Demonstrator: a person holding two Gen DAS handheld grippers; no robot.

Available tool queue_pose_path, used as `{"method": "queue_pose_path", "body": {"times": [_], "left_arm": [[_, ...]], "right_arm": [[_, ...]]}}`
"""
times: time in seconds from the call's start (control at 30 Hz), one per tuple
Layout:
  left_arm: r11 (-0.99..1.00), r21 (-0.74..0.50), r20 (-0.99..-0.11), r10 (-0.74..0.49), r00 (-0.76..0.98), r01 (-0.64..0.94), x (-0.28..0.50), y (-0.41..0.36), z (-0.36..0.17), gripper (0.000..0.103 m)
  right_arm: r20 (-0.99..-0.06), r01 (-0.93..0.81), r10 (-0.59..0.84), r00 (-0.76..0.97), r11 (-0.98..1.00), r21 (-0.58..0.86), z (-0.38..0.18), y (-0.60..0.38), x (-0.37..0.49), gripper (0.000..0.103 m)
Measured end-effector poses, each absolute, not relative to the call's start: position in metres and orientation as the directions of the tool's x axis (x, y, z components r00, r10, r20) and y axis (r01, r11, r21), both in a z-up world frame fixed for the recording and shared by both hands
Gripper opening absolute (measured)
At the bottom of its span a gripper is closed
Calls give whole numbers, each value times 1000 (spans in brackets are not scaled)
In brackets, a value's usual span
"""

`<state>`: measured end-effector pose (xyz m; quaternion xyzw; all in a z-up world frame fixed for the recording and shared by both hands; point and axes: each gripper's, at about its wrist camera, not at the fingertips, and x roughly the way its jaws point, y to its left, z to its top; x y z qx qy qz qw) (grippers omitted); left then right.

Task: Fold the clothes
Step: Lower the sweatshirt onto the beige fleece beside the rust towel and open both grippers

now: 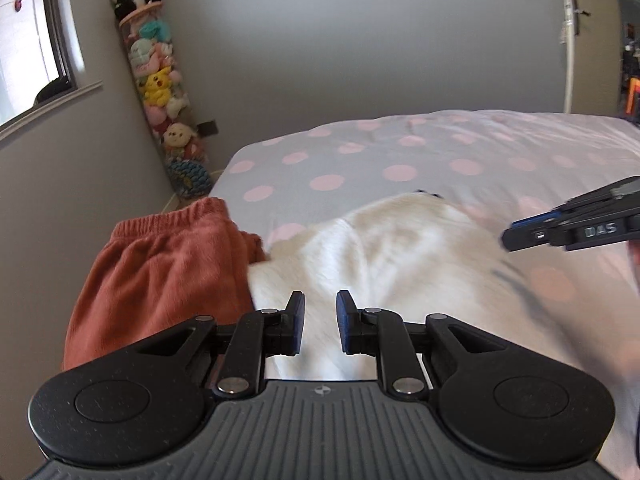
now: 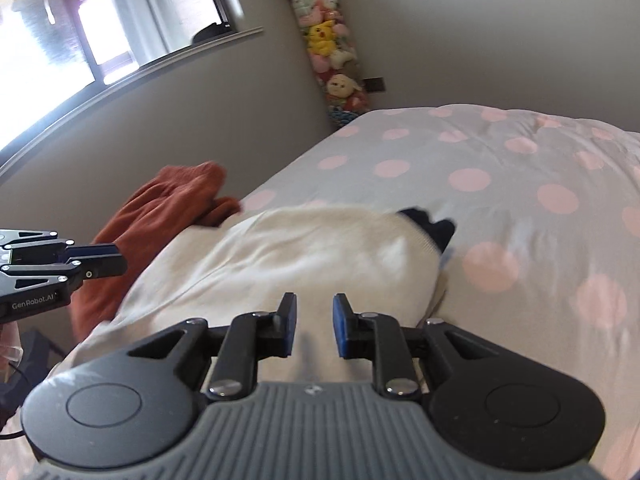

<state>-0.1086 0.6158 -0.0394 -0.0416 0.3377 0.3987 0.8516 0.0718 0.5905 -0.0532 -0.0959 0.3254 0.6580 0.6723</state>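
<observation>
Both hand-held grippers are angled downward over the bed. The left hand-held gripper and right hand-held gripper are narrowly parted, nothing gripped. The cream garment lies just beyond both; a rust garment lies left.

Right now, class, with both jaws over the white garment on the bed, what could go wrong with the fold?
1. The rust-coloured garment touches the white garment on one side, so it may be dragged along.
2. The rust-coloured piece lies at the bed's edge and could slip off.
3. The white cloth is bunched, so creases may be folded in.
</observation>
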Motion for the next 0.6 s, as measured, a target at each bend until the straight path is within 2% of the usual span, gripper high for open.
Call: {"method": "queue_pose_path", "body": {"times": [0.17, 0.3, 0.37, 0.6], "left_arm": [[679, 330, -602, 686, 407, -655, -106, 578, -65, 16], [619, 297, -606, 711, 358, -727, -115, 594, -86, 9], [598, 257, -611, 709, 351, -759, -122, 601, -95, 9], [577, 199, -649, 683, 335, -792, -131, 624, -127, 8]], "right_arm": [[-576, -959, 815, -72, 103, 266, -67, 548, 33, 24], [-597, -975, 802, -15, 122, 188, -79, 542, 15, 26], [-610, -978, 793, 10, 133, 158, -85, 541, 8, 31], [-671, -987, 741, 36, 130, 91, -111, 559, 5, 31]]}}
